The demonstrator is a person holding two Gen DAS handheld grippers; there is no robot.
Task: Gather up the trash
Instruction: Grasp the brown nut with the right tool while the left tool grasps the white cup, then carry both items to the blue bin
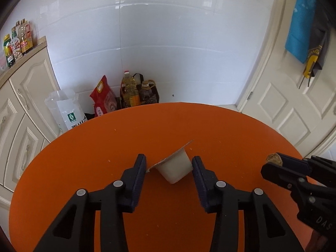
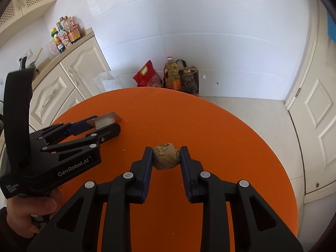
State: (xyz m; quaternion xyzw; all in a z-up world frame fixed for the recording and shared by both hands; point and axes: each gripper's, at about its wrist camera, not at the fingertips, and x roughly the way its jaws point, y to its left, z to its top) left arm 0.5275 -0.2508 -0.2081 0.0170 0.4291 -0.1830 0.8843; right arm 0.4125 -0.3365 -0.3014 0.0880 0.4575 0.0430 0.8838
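Note:
A small white plastic cup with a peeled foil lid lies tilted between the fingers of my left gripper. One pad touches its side and the other its lid edge, over the round orange table. My right gripper is shut on a crumpled brown ball of trash just above the table. In the right wrist view the left gripper sits to the left with the cup in its jaws. The left wrist view shows the right gripper at the right edge, holding the ball.
Small crumbs dot the orange top. Beyond the far edge, on the floor, stand a red bag, oil bottles and a white plastic bag. Cream cabinets are on the left, a white door on the right. A hand holds the left gripper.

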